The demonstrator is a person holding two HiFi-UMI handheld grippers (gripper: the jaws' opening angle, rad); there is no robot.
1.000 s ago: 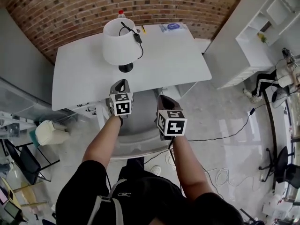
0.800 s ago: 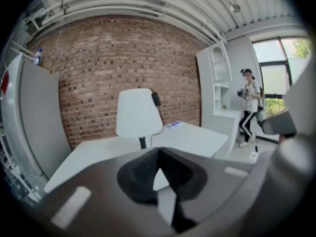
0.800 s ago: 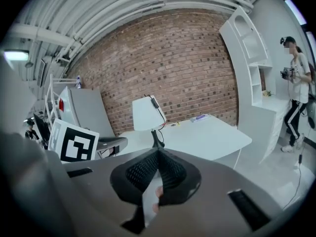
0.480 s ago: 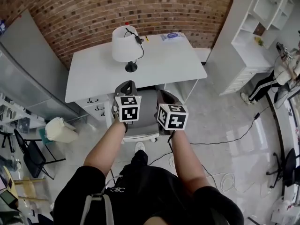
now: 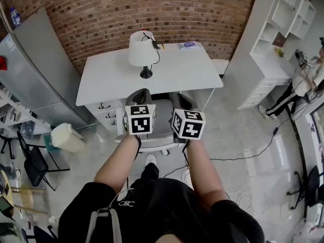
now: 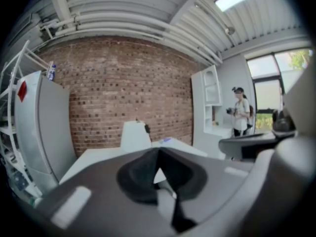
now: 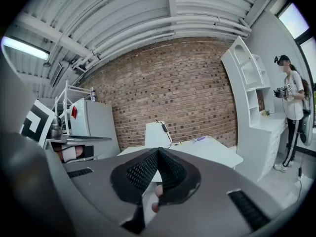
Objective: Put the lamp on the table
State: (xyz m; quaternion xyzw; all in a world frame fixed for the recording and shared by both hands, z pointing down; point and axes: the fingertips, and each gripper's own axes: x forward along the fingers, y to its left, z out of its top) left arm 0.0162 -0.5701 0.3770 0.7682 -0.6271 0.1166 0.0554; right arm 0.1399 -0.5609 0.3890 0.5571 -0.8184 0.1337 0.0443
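the lamp (image 5: pixel 141 48) stands upright on the table (image 5: pixel 177 72), toward its back left, a white shade over a black base, with its cable (image 5: pixel 155 45) hanging down the shade's side. a small flat packet (image 5: pixel 190 45) lies at the table's back edge. the left gripper (image 5: pixel 143 92) and right gripper (image 5: pixel 183 99) hang side by side off the table's front edge, above the chair (image 5: pixel 162 116), each with jaws pressed together on nothing. a fridge (image 5: pixel 30 70) stands left of the table, a bin (image 5: pixel 66 137) off its front left corner, shelves (image 5: pixel 276 39) to its right, a brick wall (image 5: pixel 152 9) behind it.
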